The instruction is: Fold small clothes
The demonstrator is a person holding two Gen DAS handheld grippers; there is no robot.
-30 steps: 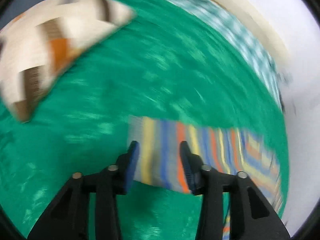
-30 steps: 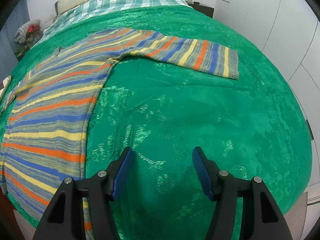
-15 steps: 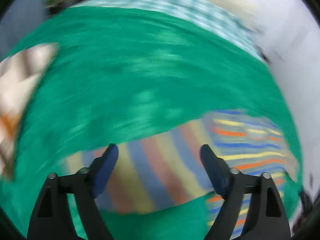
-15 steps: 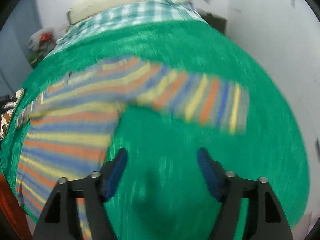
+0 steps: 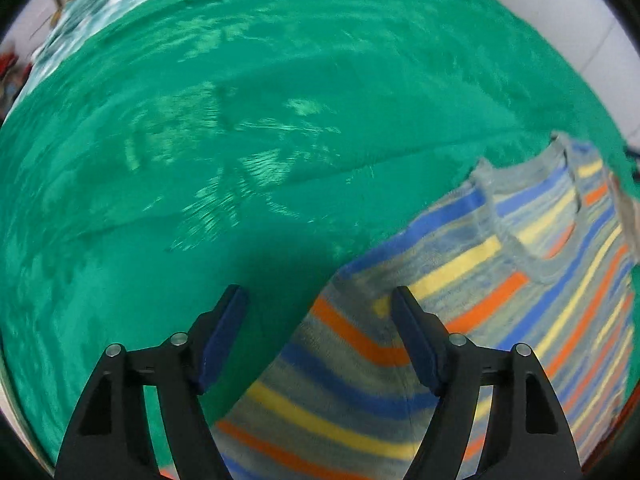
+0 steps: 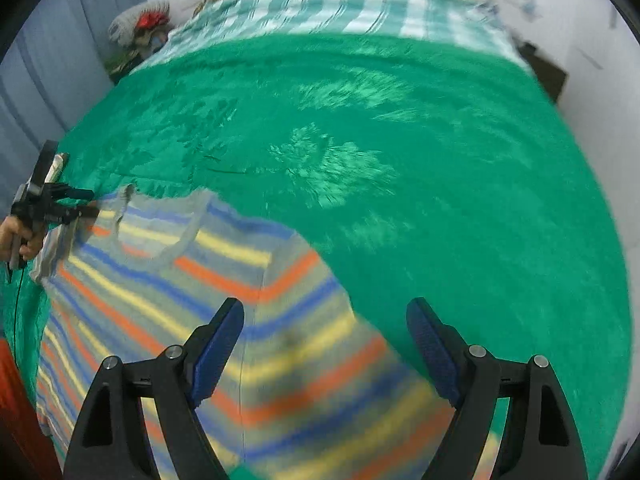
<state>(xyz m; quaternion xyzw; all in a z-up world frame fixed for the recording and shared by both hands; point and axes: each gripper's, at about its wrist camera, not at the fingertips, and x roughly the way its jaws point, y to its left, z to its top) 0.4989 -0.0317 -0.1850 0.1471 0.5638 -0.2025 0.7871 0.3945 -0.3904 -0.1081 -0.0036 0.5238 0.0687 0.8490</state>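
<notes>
Both grippers, left (image 5: 318, 334) and right (image 6: 324, 346), gape, jaws just widened, gripping nothing. Striped knit sweater (image 6: 224, 320) lies beneath them; bare green velvet bedspread (image 6: 460, 184) stretches ahead.

We are swinging both tongs over the bed, and both pairs of jaws have just been opening. The left tongs (image 5: 318, 334), which were pinching the cuff of the striped sweater (image 5: 500, 300) a second ago, are now letting it go and hanging wide over the shoulder, nothing pressed between them. The right tongs (image 6: 325, 344) are coming off the bare green blanket (image 6: 440, 152) onto the sweater's other side, jaws wide and gripping nothing. Both sleeves, spread outward before, are now lying folded in across the body.
</notes>
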